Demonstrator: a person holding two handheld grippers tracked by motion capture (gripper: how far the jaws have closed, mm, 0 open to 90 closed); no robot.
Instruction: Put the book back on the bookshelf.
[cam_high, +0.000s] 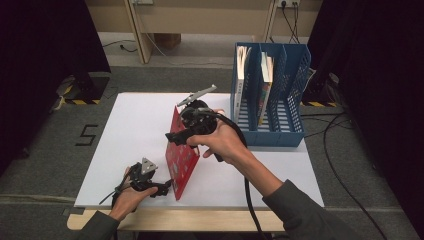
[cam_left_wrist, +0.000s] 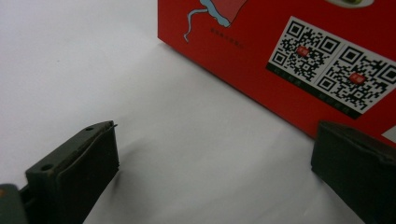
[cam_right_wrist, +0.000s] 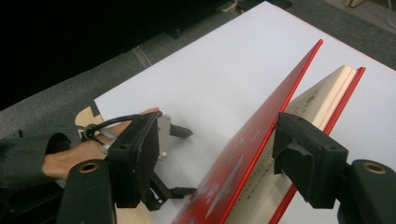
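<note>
Here we have the red book (cam_high: 181, 152) standing on edge at frame centre. Our right gripper (cam_high: 176, 138), jaws wide, straddles its top; our left gripper (cam_high: 167, 187), also spread, steadies its lower corner. Next, we judge, clamp and lift toward the blue file rack (cam_high: 298, 75) at upper right.

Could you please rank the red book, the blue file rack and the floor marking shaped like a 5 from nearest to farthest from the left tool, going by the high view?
1. Red book: standing on edge right at the left tool tips.
2. Floor marking: on the grey floor, off the table's left edge.
3. Blue file rack: at the table's far right.
</note>
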